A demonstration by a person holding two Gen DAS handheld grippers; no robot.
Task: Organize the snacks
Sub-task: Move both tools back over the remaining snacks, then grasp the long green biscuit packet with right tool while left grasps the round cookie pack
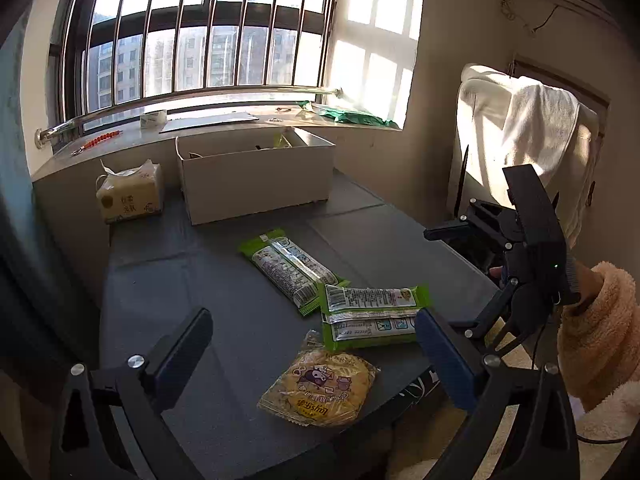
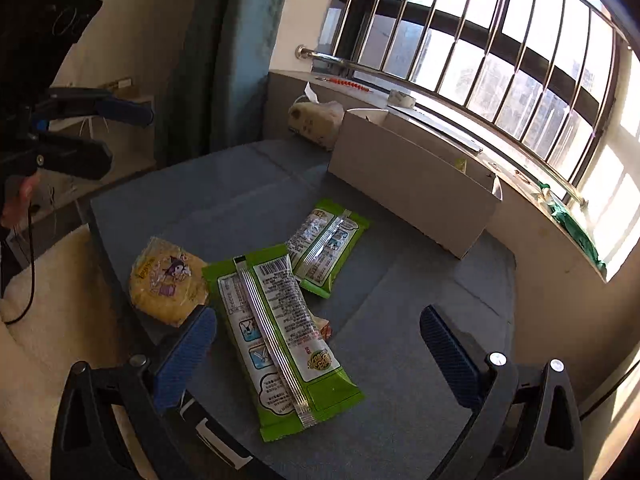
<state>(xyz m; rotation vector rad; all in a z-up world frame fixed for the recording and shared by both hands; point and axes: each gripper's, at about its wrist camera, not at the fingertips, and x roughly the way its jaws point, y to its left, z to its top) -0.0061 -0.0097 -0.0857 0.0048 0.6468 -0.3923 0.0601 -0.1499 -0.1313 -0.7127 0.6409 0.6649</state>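
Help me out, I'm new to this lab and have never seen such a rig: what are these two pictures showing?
A person holds a hand-held gripper in each hand; a fisheye camera on each looks along its two fingers. In the left camera's picture, the left hand-held gripper is open and empty. The other picture shows the right hand-held gripper, also open and empty. On the grey table lie two green snack packets, overlapping, and a round yellow pastry in clear wrap. Behind stand an open cardboard box and a tissue pack.
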